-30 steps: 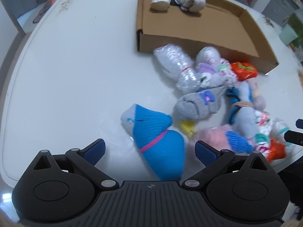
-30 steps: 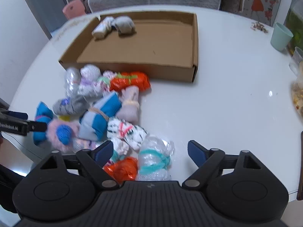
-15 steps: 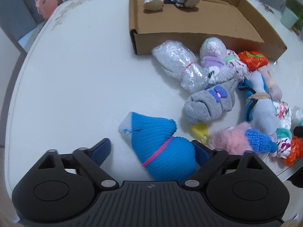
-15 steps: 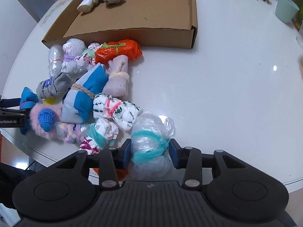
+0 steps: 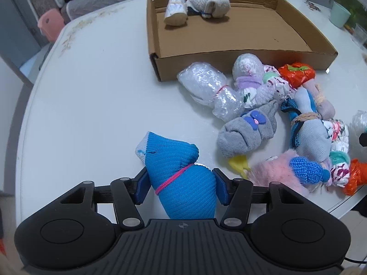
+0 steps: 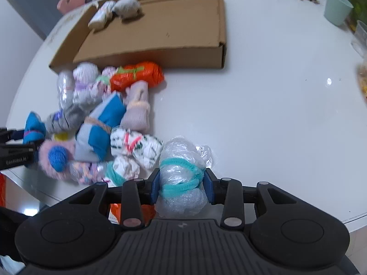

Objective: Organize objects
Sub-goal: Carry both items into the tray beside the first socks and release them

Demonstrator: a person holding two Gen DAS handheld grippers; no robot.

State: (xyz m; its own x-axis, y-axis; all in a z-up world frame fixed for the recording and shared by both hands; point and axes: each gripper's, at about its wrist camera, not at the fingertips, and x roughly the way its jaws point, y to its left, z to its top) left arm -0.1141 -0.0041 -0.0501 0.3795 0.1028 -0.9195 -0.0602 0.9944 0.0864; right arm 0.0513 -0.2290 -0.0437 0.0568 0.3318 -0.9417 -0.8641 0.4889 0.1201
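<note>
Tongs clamp near the cardboard box (image 5: 240,34): left tongs (image 5: 181,189) on a blue sock (image 5: 181,178), right tongs (image 6: 182,186) on a plastic-wrapped bundle (image 6: 181,174).

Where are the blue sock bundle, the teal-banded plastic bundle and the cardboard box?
blue sock bundle (image 5: 181,181): left wrist view, knit body between the claw fingers.
teal-banded plastic bundle (image 6: 181,176): right wrist view, teal band at its middle.
cardboard box (image 6: 160,56): right wrist view, near wall.

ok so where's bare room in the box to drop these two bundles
Most of the cardboard box floor is bare; only a white bundle and a beige bundle sit in its far left corner. The table right of the box is bare. The sock pile along its near wall is crowded.
</note>
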